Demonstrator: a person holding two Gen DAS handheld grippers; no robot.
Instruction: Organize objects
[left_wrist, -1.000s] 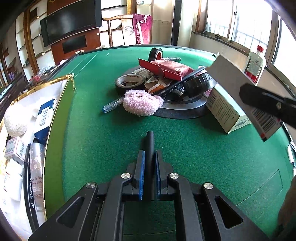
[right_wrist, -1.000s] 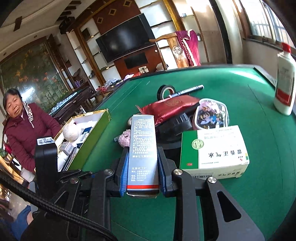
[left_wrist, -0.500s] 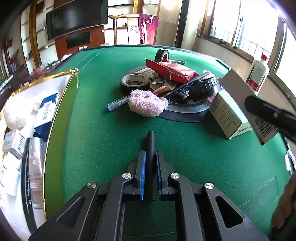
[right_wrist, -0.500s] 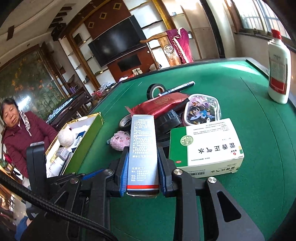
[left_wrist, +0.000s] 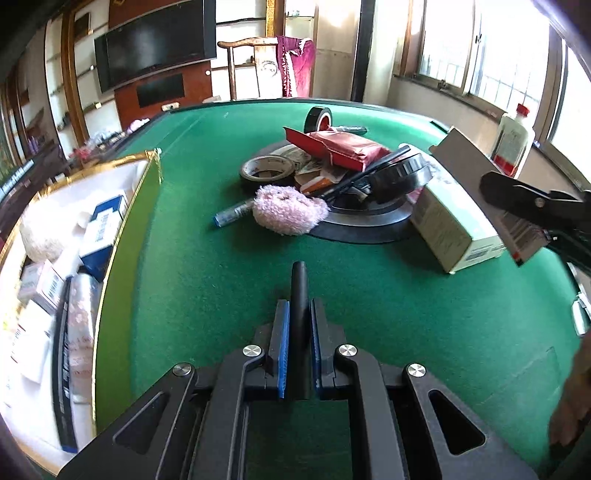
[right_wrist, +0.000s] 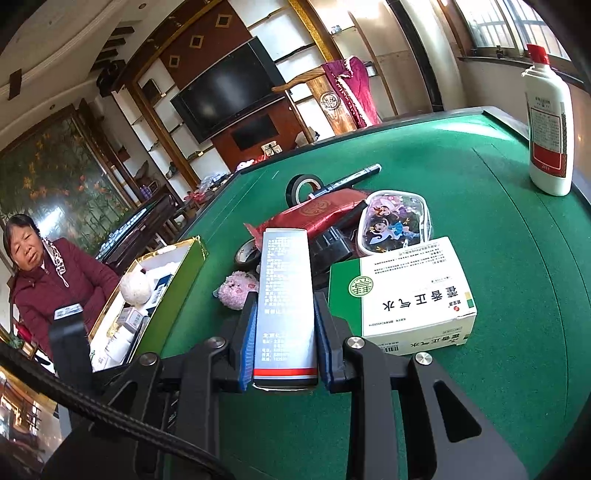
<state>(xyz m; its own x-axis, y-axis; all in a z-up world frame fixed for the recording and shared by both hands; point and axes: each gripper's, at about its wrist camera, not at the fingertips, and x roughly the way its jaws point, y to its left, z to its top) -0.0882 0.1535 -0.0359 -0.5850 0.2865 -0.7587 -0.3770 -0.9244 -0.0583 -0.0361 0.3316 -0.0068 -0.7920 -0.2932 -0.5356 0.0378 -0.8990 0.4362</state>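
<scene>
Hovering level over green table: left jaws pinching black pen, right jaws grey box.

tabletop: green felt | plush toy: pink | pouch: red, gold emblem | medicine box: white, green panel | bottle: white, red cap and band | pads: blue | case: cartoon print

L wrist cam sits low over green tabletop, near its front edge, facing far edge. R wrist cam sits higher by the right edge, angled toward the left edge. Both share the central pile, the pink plush and the gold-rimmed box at the left edge.
</scene>
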